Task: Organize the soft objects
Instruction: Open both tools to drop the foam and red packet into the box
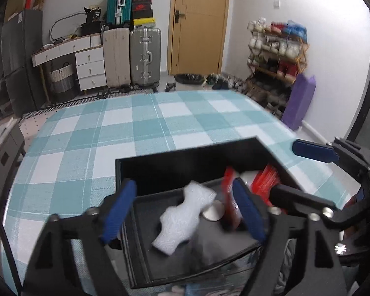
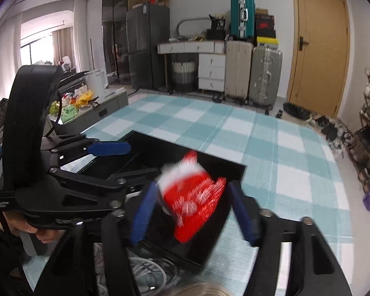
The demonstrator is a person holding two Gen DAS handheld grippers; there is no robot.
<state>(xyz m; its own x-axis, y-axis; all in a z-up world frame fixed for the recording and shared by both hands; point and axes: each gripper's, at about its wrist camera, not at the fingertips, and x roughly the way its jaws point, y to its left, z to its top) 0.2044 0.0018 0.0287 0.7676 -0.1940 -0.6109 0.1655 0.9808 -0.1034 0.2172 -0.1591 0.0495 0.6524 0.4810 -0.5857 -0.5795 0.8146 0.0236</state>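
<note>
Left wrist view: left claw stands wide open over the black box, nothing pinched. A white foam piece sits inside the box between the blue fingers, clear of both pads; slightly blurred. Beside the foam, toward the box's right side, a round metal disc and a red-and-white plastic bag. The box rests on the surface under a teal-and-white checked cloth. The right claw reaches in over the box's right wall.

Right wrist view: right claw is spread open, gripping nothing. The red-and-white plastic bag is blurred, inside the black box, between the fingers; left pad contact cannot be told. The left claw is over the box's left half, jaws apart.
</note>
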